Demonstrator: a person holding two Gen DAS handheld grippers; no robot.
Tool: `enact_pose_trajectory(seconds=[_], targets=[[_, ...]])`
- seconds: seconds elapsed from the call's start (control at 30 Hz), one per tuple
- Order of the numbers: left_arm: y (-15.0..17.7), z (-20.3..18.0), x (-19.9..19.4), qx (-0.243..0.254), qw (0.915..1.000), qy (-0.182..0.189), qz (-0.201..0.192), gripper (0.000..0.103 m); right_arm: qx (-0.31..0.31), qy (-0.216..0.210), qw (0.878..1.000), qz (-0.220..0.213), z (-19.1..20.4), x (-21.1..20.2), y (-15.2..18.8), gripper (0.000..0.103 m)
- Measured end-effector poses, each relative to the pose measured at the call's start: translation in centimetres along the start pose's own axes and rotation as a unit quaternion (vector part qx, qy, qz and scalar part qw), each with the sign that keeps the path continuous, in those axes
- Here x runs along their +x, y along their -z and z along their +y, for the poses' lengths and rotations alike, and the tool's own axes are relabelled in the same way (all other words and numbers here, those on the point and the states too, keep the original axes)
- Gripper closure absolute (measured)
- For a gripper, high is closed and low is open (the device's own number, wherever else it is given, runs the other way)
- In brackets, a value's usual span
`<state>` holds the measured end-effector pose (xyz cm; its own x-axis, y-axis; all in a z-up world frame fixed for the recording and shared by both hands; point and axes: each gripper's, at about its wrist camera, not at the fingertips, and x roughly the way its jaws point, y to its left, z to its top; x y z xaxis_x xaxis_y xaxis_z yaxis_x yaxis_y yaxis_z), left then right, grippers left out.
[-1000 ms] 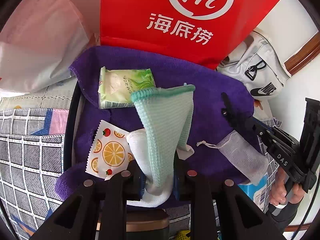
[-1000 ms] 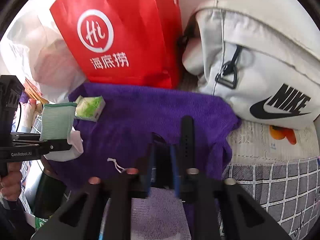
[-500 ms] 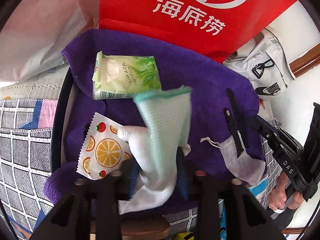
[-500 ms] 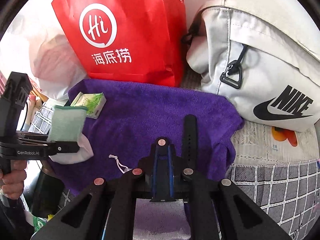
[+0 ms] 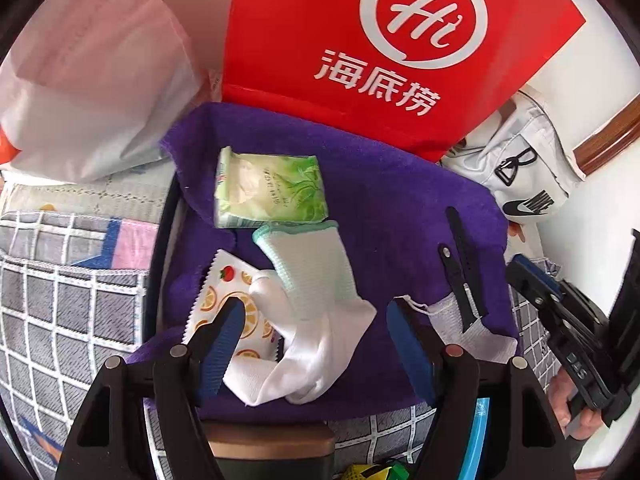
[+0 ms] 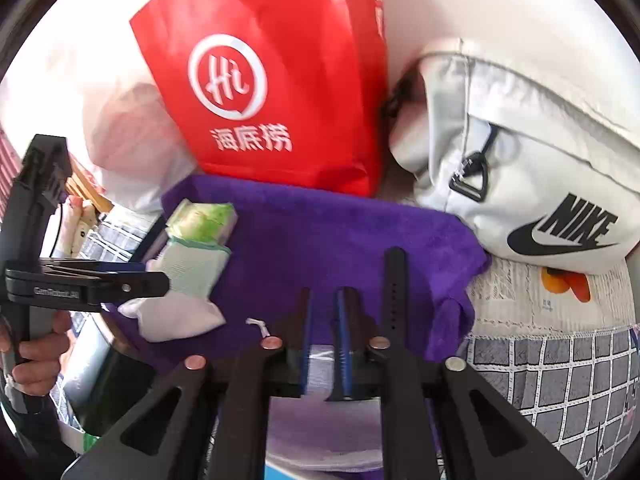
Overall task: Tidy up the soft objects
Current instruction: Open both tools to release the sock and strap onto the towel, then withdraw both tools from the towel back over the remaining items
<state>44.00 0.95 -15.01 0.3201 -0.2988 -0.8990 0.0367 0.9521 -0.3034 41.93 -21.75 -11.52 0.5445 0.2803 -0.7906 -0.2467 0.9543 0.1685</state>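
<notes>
Your left gripper (image 5: 312, 320) is opening, its fingers clear of the sock (image 5: 312, 300), which lies on the purple towel (image 5: 380, 208) below the tissue pack (image 5: 272, 192). Only your left view shows the fruit sachet (image 5: 224, 300). Your right gripper (image 6: 322, 320) is opening just above the mesh pouch (image 6: 320, 412), which only that view shows beneath the fingers, not gripped.

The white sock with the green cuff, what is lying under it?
The sock lies on the purple towel. Its toe covers part of a fruit-printed sachet; its cuff touches the green tissue pack. Whatever else is beneath stays hidden.
</notes>
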Motion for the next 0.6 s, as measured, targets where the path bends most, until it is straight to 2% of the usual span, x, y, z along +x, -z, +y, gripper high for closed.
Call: enact_pose_trajectory(seconds=[0.07,0.27,0.4,0.47,0.6], targets=[[0.2,0.2,-0.7,-0.004,1.0,-0.006,-0.001,0.031,-0.004,-0.002,1.0,-0.01,0.4,-0.6,0.0,0.077],[1.1,-0.9,-4.2,0.007,0.9993,-0.016,-0.032,0.031,-0.019,-0.016,0.998,-0.051,2.4,-4.5,-0.2,0.074],[2.9,-1.6,-6.3,0.02,0.9994,-0.014,-0.026,0.031,-0.043,-0.033,0.994,-0.092,4.6,-7.7,0.4,0.054],[4.2,-1.7,-8.3,0.037,0.9982,-0.013,-0.044,0.031,-0.065,-0.04,0.993,-0.089,5.9,-8.6,1.3,0.053],[6.5,-0.2,-11.0,0.028,0.9976,-0.015,-0.062,0.031,-0.081,-0.028,0.993,-0.078,7.6,-10.1,3.7,0.053]])
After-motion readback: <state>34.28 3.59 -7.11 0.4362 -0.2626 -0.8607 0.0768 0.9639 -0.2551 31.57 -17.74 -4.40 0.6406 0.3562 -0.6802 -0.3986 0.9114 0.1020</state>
